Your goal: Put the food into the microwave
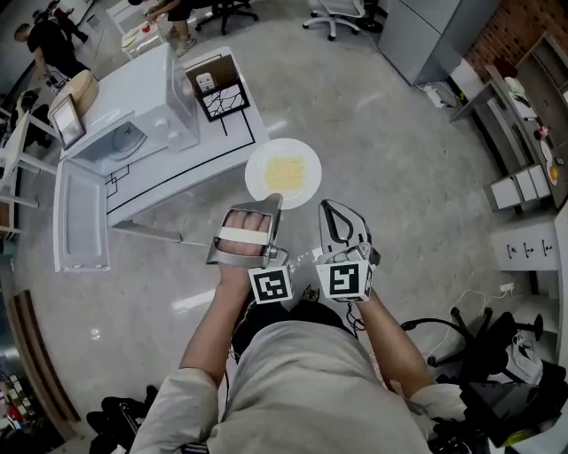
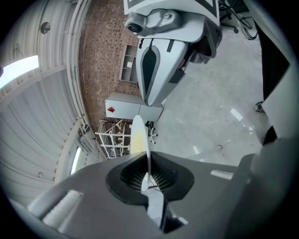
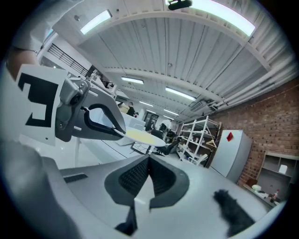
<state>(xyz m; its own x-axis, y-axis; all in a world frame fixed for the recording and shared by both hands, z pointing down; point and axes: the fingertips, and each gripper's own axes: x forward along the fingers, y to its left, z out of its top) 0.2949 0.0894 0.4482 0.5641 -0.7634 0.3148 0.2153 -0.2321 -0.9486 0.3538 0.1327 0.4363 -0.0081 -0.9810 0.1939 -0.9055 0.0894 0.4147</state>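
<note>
A white plate (image 1: 283, 171) with a flat yellow piece of food (image 1: 285, 173) hangs over the floor in front of me. My left gripper (image 1: 273, 202) is shut on its near rim; in the left gripper view the plate (image 2: 138, 135) stands edge-on between the closed jaws (image 2: 148, 173). My right gripper (image 1: 330, 208) is shut with nothing in it, just beside the plate's right rim. In the right gripper view its jaws (image 3: 149, 161) meet, and the plate (image 3: 142, 136) shows beyond, held by the left gripper (image 3: 117, 130). The white microwave (image 1: 133, 124) stands on a white table (image 1: 200, 164) at the left, door (image 1: 80, 217) open.
A cardboard box (image 1: 217, 84) sits on the table beside the microwave. People and office chairs (image 1: 333, 16) are at the back, grey cabinets (image 1: 435, 35) at the right. A chair and cables (image 1: 470, 337) lie by my right side.
</note>
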